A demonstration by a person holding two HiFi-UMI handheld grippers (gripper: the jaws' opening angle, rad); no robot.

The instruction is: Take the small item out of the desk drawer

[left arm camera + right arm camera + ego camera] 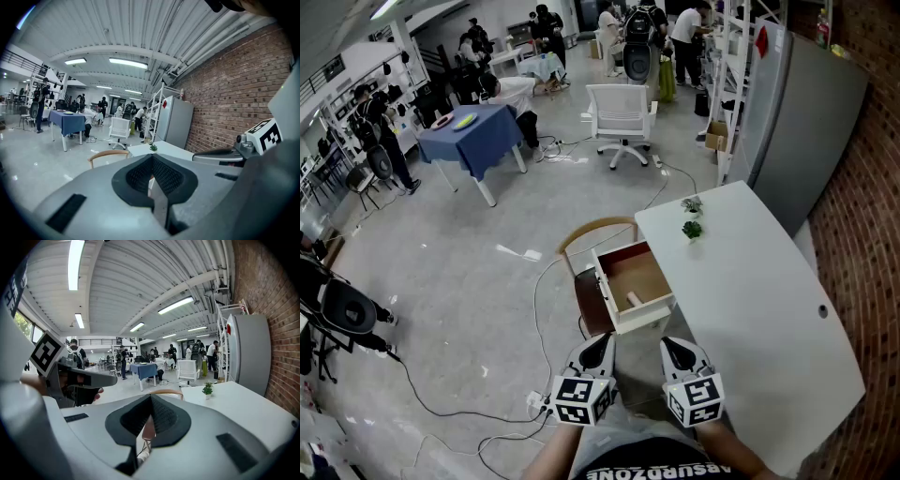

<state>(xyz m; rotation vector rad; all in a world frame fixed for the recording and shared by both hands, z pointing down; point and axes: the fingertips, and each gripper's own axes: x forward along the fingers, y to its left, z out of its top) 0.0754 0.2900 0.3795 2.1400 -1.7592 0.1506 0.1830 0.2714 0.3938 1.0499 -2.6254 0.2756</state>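
Observation:
The desk drawer [630, 283] stands pulled out from the left side of the white desk [750, 281]. Inside it, near the front panel, lies a small pale cylinder [633, 300]. My left gripper [603, 342] and right gripper [670, 345] hover side by side just short of the drawer's front, both pointing toward it and apart from it. The left gripper [152, 163] has its jaws closed together with nothing between them. The right gripper [150, 404] is likewise shut and holds nothing. Neither gripper view shows the cylinder.
A wooden chair [592, 231] stands right behind the open drawer. Two small potted plants [691, 217] sit on the desk's far end. Cables trail over the floor [544, 309] at the left. A grey cabinet [797, 122] and a brick wall [862, 244] bound the right side.

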